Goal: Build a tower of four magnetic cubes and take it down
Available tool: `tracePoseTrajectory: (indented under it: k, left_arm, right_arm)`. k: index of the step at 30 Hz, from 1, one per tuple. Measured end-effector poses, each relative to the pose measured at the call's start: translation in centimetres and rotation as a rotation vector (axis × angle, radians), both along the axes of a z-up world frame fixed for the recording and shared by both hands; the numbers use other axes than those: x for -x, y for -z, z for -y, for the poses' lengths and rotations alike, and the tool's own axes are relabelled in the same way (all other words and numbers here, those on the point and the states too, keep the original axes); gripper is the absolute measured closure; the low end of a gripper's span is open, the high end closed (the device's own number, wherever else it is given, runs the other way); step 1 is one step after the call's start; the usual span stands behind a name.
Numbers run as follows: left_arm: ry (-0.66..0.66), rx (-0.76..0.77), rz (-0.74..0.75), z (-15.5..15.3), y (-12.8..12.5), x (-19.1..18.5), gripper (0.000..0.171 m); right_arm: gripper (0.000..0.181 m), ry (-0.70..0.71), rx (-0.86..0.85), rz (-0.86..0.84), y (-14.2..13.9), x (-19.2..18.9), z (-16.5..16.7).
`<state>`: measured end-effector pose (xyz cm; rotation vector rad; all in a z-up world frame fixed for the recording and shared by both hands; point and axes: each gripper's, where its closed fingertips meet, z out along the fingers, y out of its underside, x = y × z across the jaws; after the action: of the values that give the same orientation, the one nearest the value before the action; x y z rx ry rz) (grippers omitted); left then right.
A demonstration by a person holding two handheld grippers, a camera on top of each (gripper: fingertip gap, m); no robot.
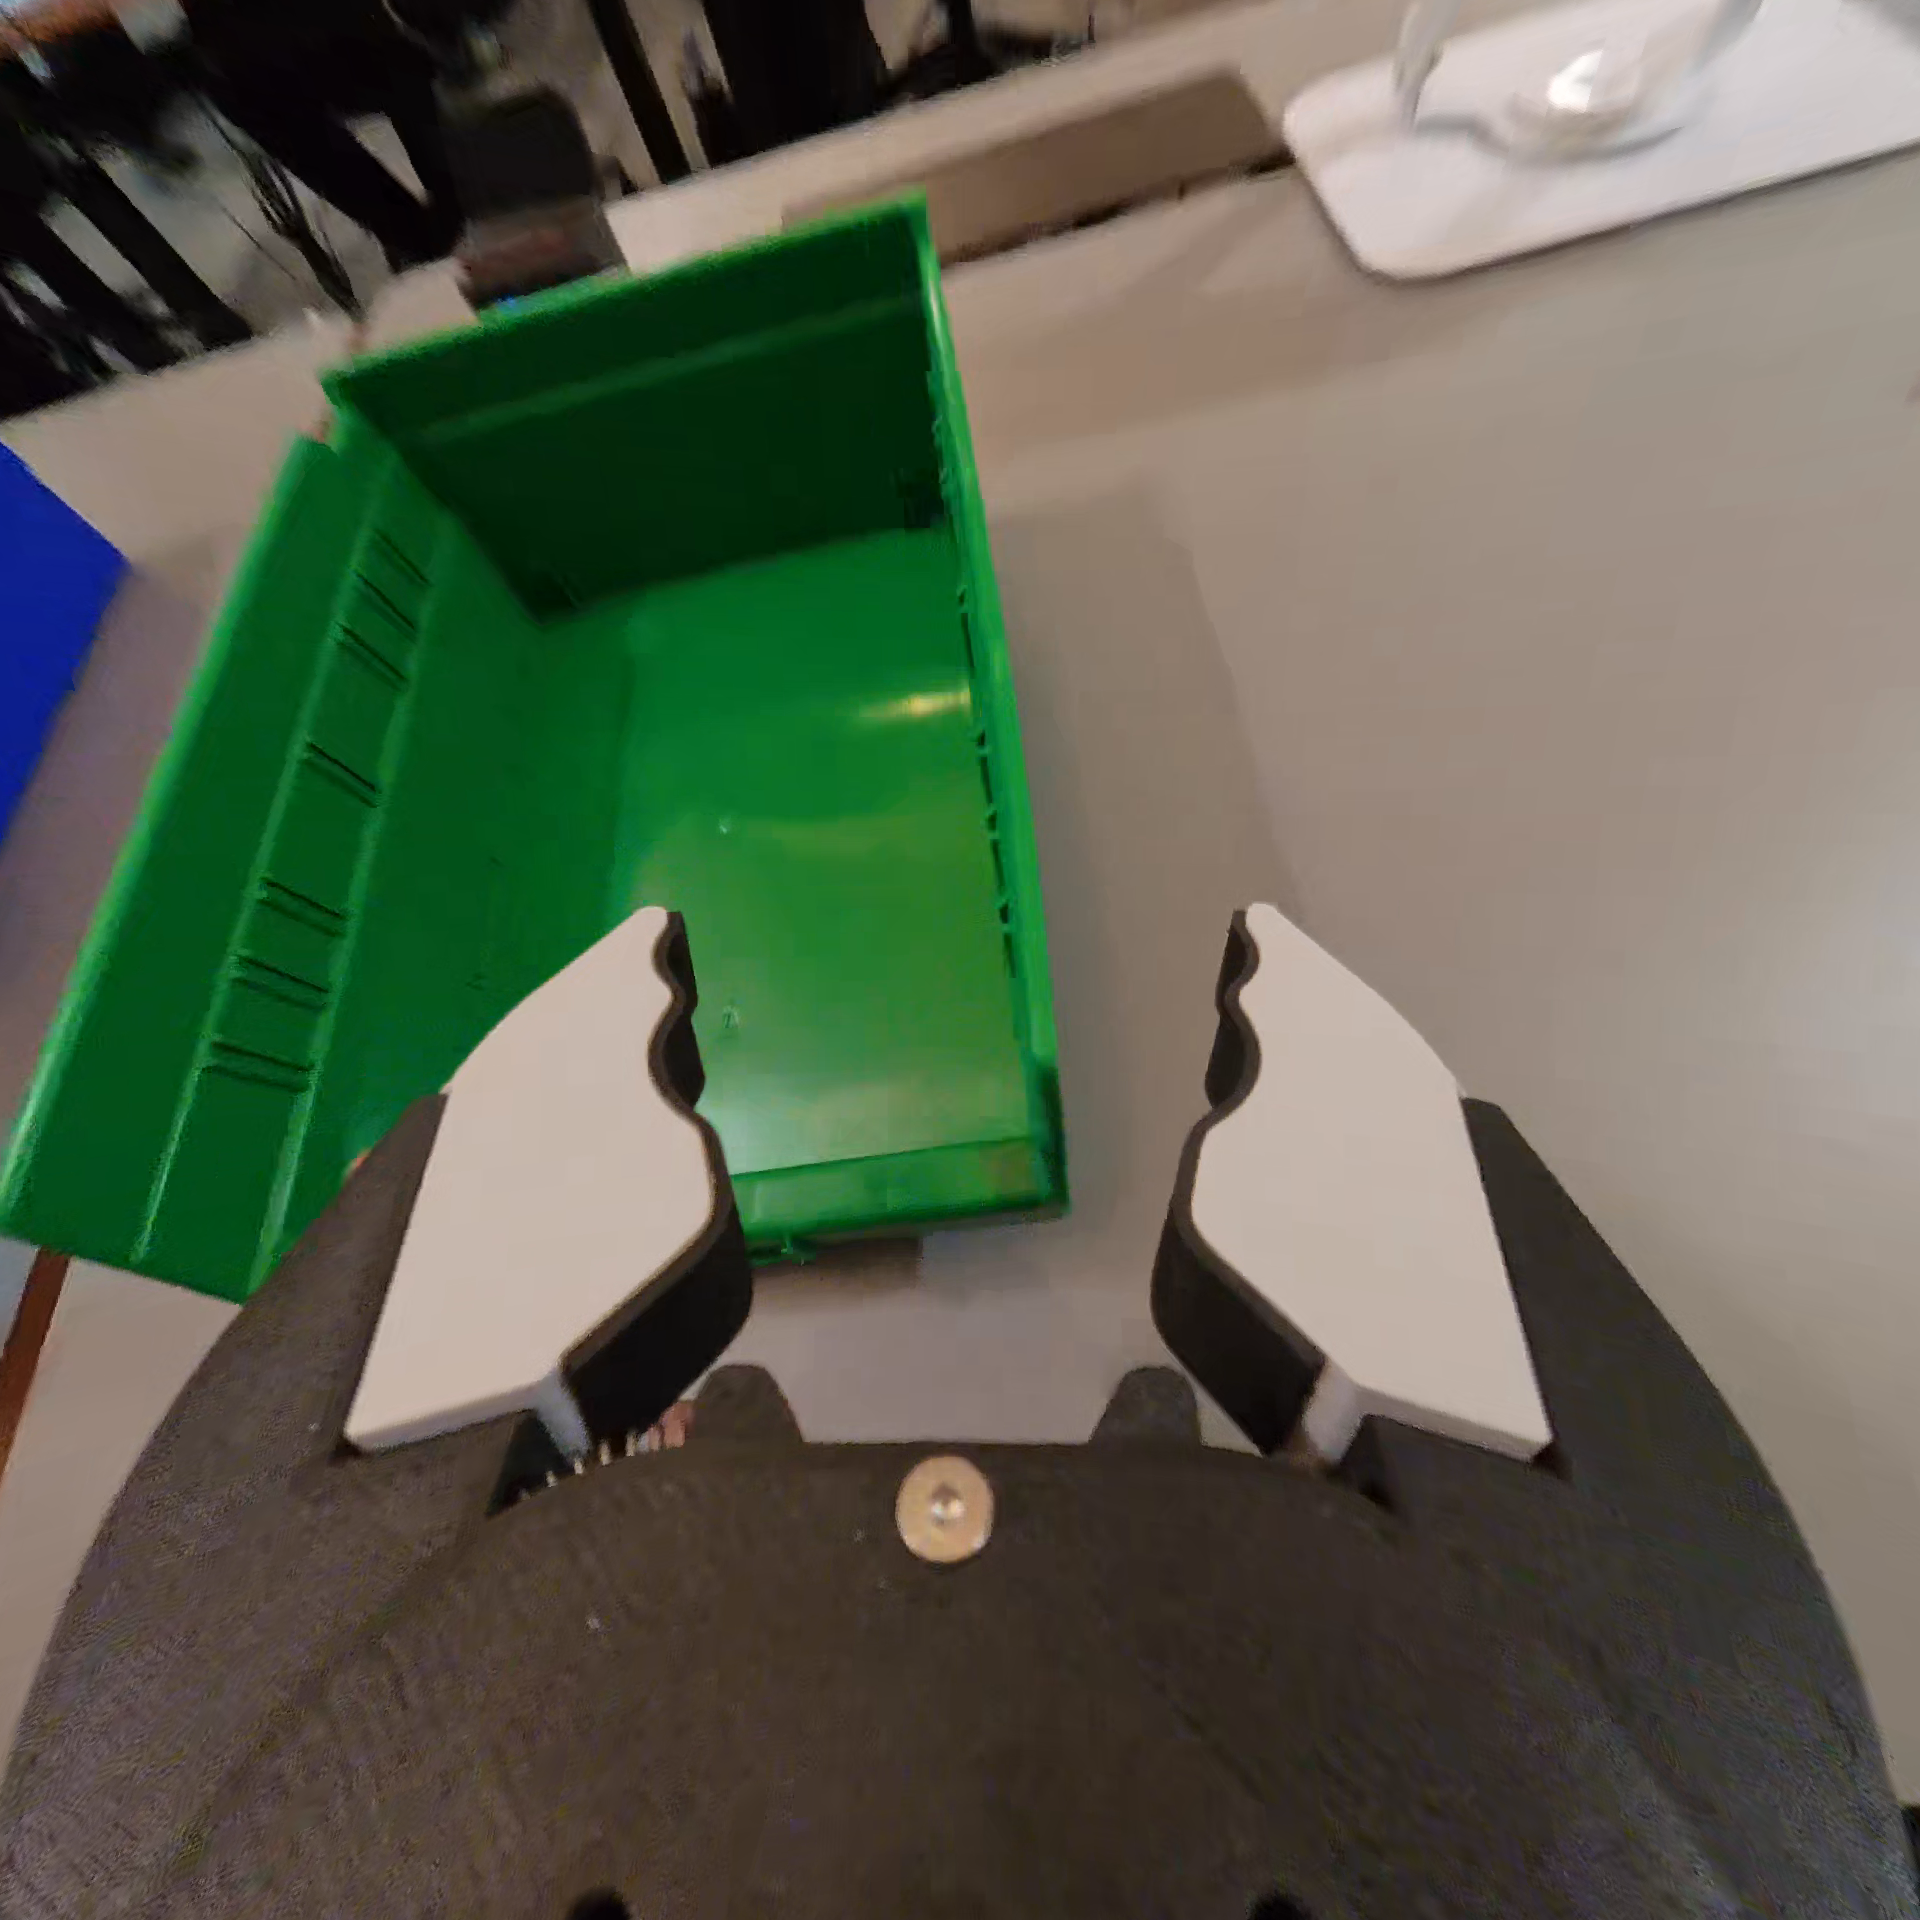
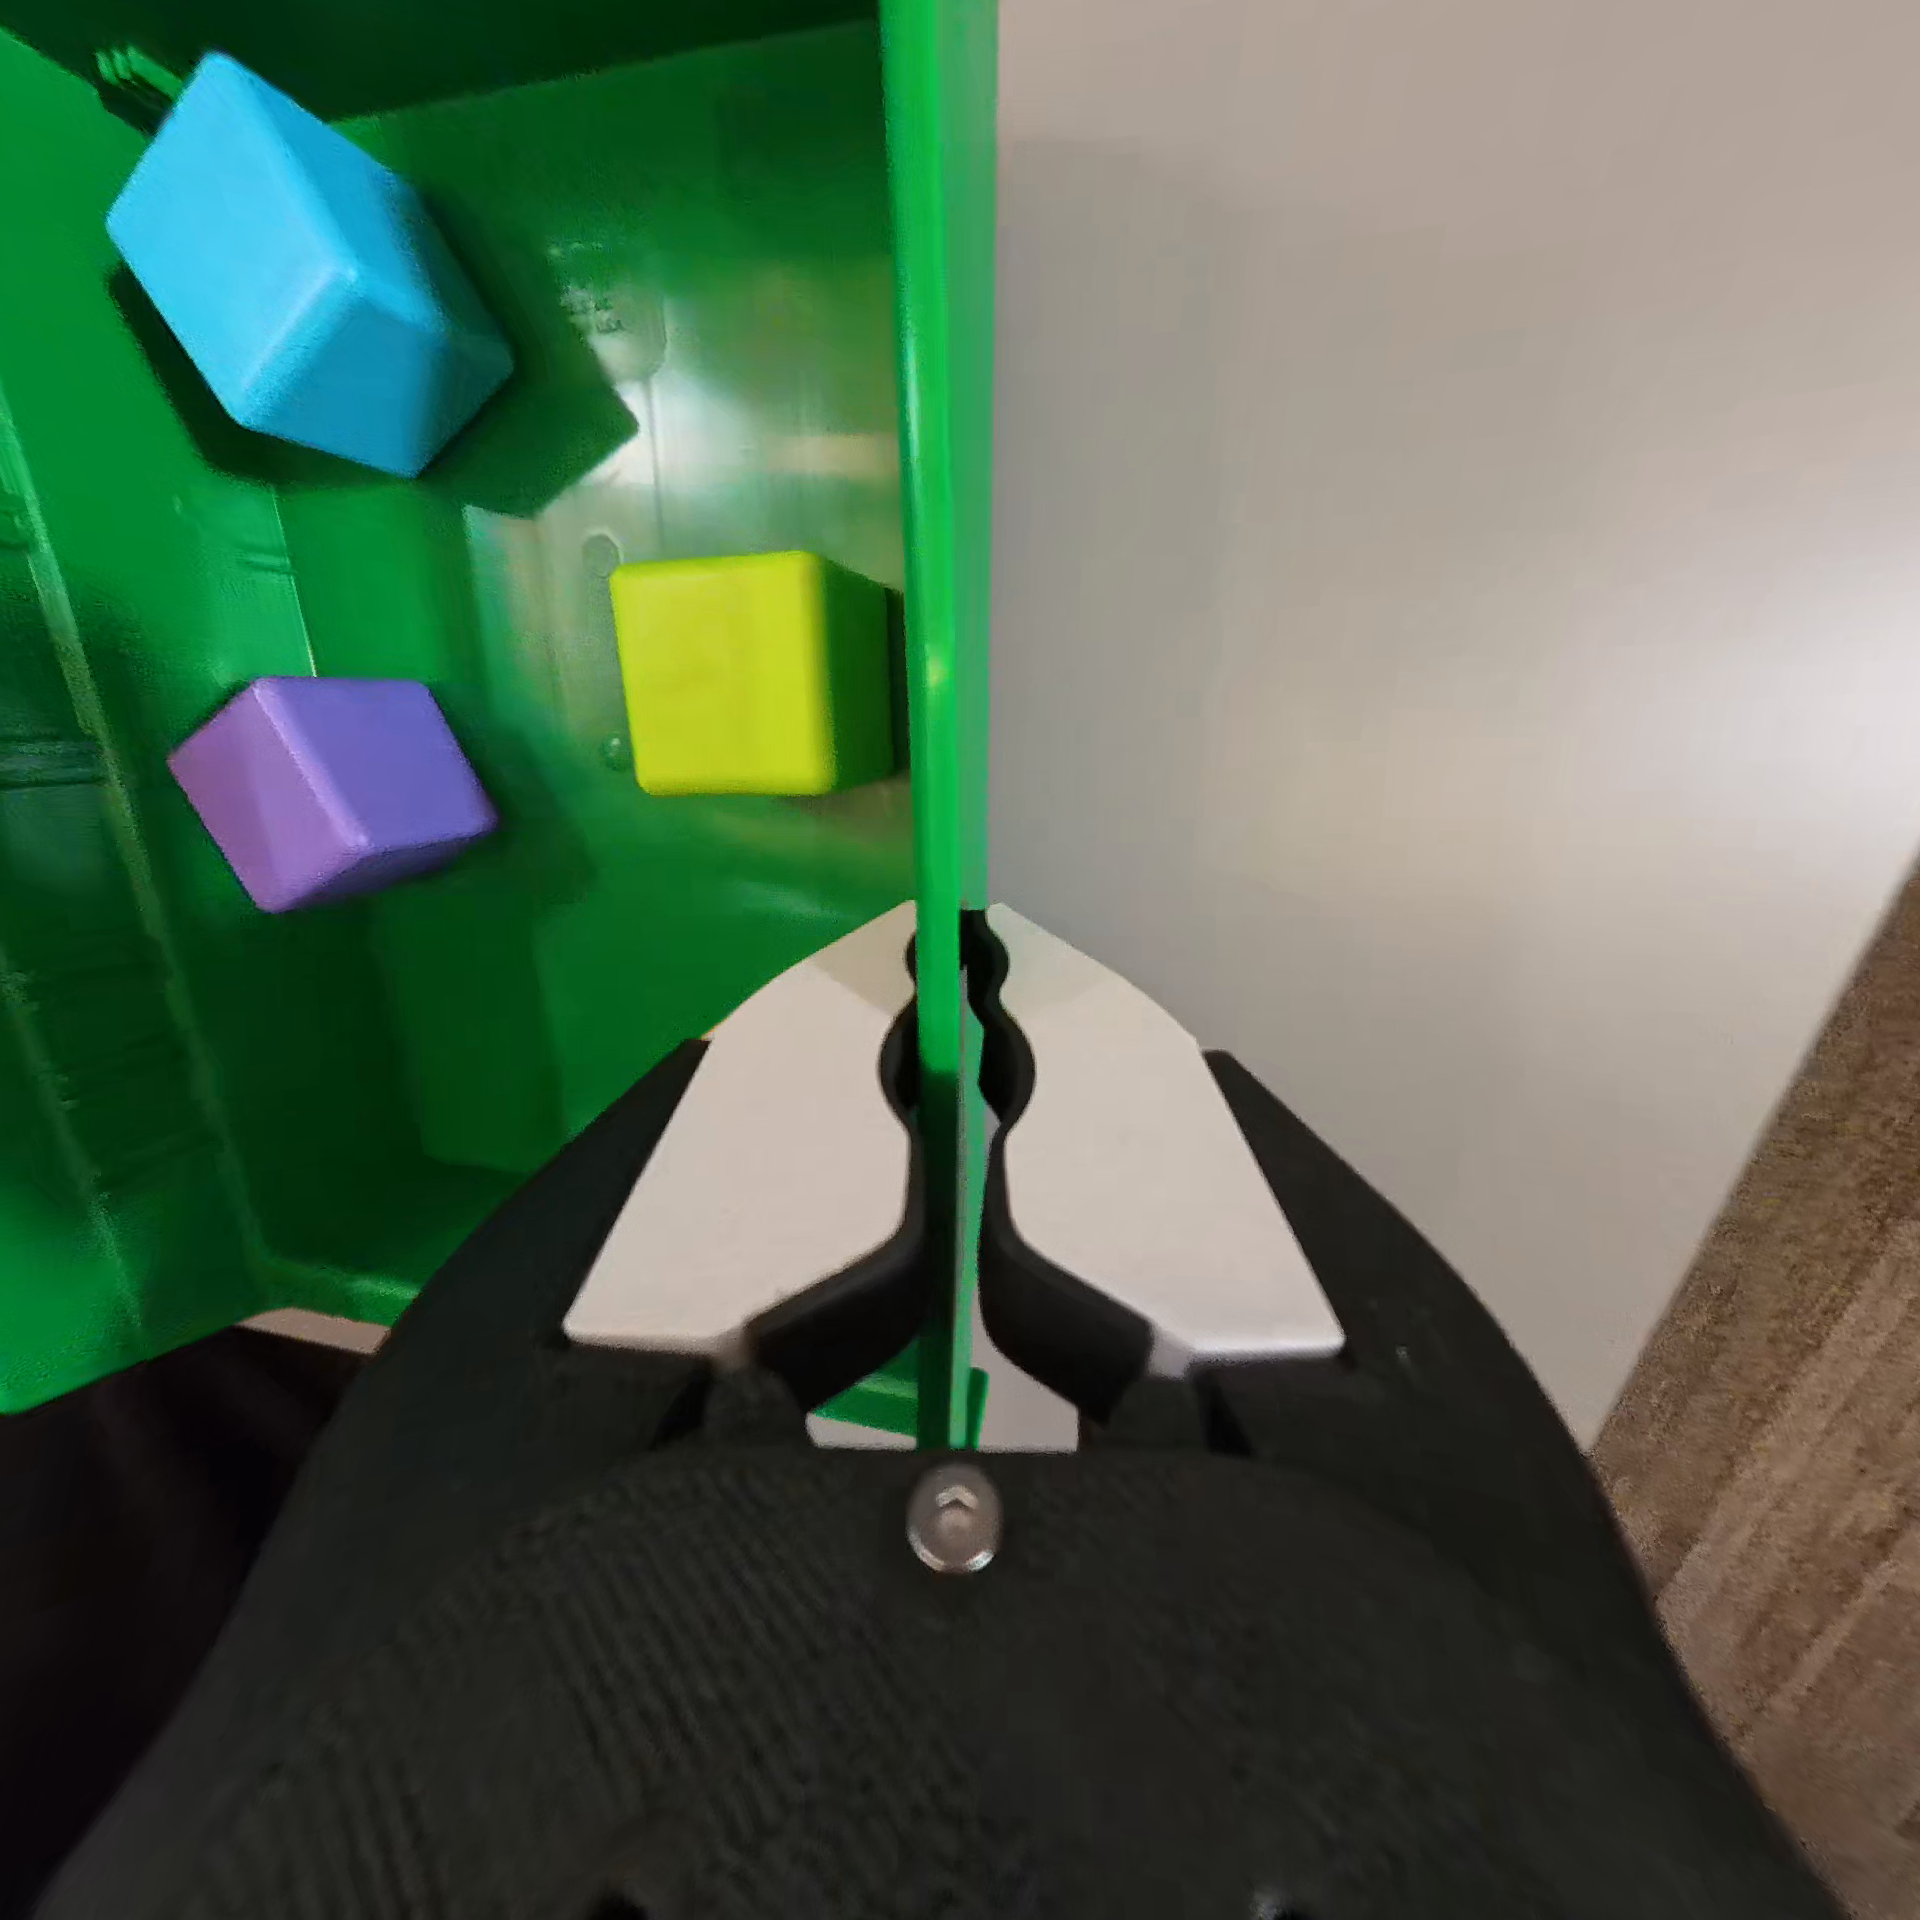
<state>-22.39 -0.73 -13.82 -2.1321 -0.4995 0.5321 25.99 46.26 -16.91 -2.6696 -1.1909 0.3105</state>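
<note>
Black gripper housing with a silver screw fills the lower part of both wrist views. Beyond it a pale grey tabletop (image 1: 1455, 675) is seen, with dark furniture legs blurred at its far edge in the left wrist view and a brown carpeted floor (image 2: 1787, 1299) past its edge in the right wrist view. A white tray (image 1: 1621, 177) carrying a clear, blurred object lies at the far right of the tabletop, and a blue object (image 1: 42, 623) is cut off at the left border.

A green plastic bin (image 1: 810, 831) is seen in the left wrist view, resting on the tabletop with nothing visible inside. The left gripper (image 1: 956, 925) is held above its near right corner, tilted downward, its white fingers (image 1: 561, 1174) spread wide apart and holding nothing.

In the right wrist view a green bin (image 2: 935, 416) is clamped by its thin right wall between the closed fingers (image 2: 790, 1143) of the right gripper (image 2: 951, 920), which looks steeply down along that wall. Three blocks lie inside on the bin floor: a light blue block (image 2: 301, 270) farthest, a lime green block (image 2: 738, 675) against the gripped wall, and a purple block (image 2: 322, 790) to the left.
</note>
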Motion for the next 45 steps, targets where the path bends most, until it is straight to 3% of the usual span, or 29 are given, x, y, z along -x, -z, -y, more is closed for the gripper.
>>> tracePoseTrajectory:
  k: [1,2,5,8,13,15,22,26,31,39,45]
  left_arm:
    - [-0.015,0.025,-0.003,-0.2,0.6,0.9,0.086]
    - [-0.031,0.060,-0.040,-0.3,1.0,1.9,0.114]
    - [0.046,0.079,-0.054,-1.7,1.5,1.6,0.133]
    - [0.096,0.130,-0.109,-2.1,1.8,1.3,0.145]
    - [0.171,0.226,-0.087,-2.5,6.0,1.4,0.153]
    - [0.157,0.210,-0.100,-2.1,5.4,2.2,0.162]
    - [0.150,0.073,-0.054,-0.2,2.5,2.9,0.166]
    - [0.118,0.085,-0.098,2.2,0.7,3.4,0.166]
    - [0.047,0.033,-0.151,5.8,-4.5,3.1,0.165]
    - [-0.008,-0.020,-0.223,10.8,-10.8,-0.7,0.165]
    - [-0.043,-0.001,-0.271,12.7,-11.2,-1.2,0.165]
  right_arm:
    - [0.176,-0.020,0.006,-0.003,0.0,1.0,0.6]
    - [0.176,-0.039,0.012,-0.007,0.1,2.0,1.2]
    - [0.176,-0.081,0.028,-0.015,0.4,4.9,3.2]
    - [0.176,-0.116,0.046,-0.030,0.8,7.8,5.1]
    - [0.176,-0.132,0.103,-0.117,2.2,14.3,9.0]
    - [0.176,-0.145,0.104,-0.130,2.3,17.1,11.1]
    - [0.175,-0.113,0.092,-0.196,2.2,26.5,17.2]
    - [0.175,-0.131,0.088,-0.220,2.2,32.3,19.8]
    - [0.173,-0.090,0.092,-0.249,2.1,38.7,22.7]
    - [0.170,0.050,0.064,-0.323,1.9,47.0,27.7]
    - [0.169,-0.062,0.096,-0.314,1.9,52.0,33.7]
